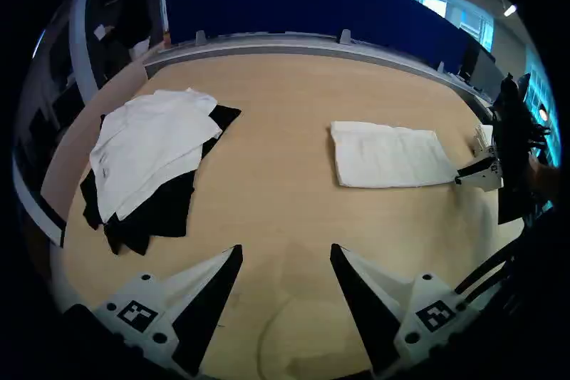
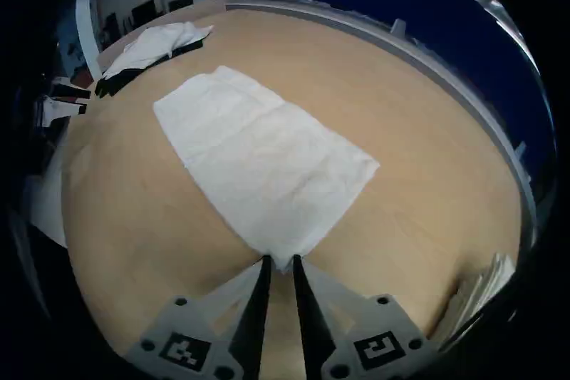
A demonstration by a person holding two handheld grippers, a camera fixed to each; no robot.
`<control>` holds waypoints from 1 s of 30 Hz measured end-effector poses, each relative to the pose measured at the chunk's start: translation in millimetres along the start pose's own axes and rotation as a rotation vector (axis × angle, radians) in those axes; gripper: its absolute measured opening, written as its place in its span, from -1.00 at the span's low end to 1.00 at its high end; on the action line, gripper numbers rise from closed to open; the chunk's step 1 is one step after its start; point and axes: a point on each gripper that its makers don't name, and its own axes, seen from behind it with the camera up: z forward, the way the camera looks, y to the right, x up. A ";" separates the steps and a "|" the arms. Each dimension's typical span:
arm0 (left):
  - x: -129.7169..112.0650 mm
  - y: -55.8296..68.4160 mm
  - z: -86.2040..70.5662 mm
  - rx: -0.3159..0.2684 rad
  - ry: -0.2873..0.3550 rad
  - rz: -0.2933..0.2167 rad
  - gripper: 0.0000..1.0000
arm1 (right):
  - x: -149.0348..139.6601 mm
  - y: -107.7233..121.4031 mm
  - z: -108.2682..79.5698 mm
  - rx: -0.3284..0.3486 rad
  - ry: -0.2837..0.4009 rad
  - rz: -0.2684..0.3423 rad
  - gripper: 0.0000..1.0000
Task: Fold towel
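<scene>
A white towel (image 1: 388, 155) lies flat on the wooden table (image 1: 285, 116), folded into a long rectangle. In the right gripper view the towel (image 2: 263, 152) stretches away from me, and its near corner sits pinched between the fingers of my right gripper (image 2: 280, 262), which is shut on it. The left gripper view shows that right gripper (image 1: 476, 175) at the towel's right end, held by a hand. My left gripper (image 1: 285, 248) hovers open over bare table, well short of the towel, with nothing between its fingers.
A heap of white and black cloths (image 1: 149, 159) lies at the table's left, also seen far off (image 2: 153, 45). A blue partition (image 1: 306, 2) runs along the table's back edge. A stack of pale folded items (image 2: 481, 287) sits by the right gripper.
</scene>
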 end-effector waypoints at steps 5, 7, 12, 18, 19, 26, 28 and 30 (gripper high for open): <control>-1.0 -1.8 0.7 0.002 0.000 0.000 0.83 | 2.1 0.0 0.6 0.001 -0.001 -0.005 -0.92; -1.2 -1.9 0.9 0.002 0.000 0.000 0.83 | 3.5 0.6 0.2 0.000 -0.001 -0.007 -0.93; -0.1 -0.8 0.1 -0.001 0.001 -0.002 0.83 | 9.2 3.1 -2.1 -0.010 0.006 -0.021 -0.93; 0.8 -0.2 -1.2 -0.004 0.004 -0.009 0.83 | 25.6 8.7 -12.6 -0.029 0.031 -0.046 -0.93; 0.9 -0.3 -1.5 -0.004 0.005 -0.010 0.83 | 29.3 9.8 -15.0 -0.032 0.035 -0.051 -0.93; 2.1 -1.0 -4.7 -0.003 0.012 -0.023 0.83 | 66.1 13.7 -32.3 -0.055 0.078 -0.113 -0.93; 1.8 -1.1 -6.3 -0.004 0.013 -0.026 0.83 | 78.1 13.3 -36.7 -0.060 0.091 -0.137 -0.93; 1.4 -1.2 -7.9 -0.004 0.014 -0.028 0.83 | 90.9 12.7 -41.1 -0.065 0.104 -0.162 -0.93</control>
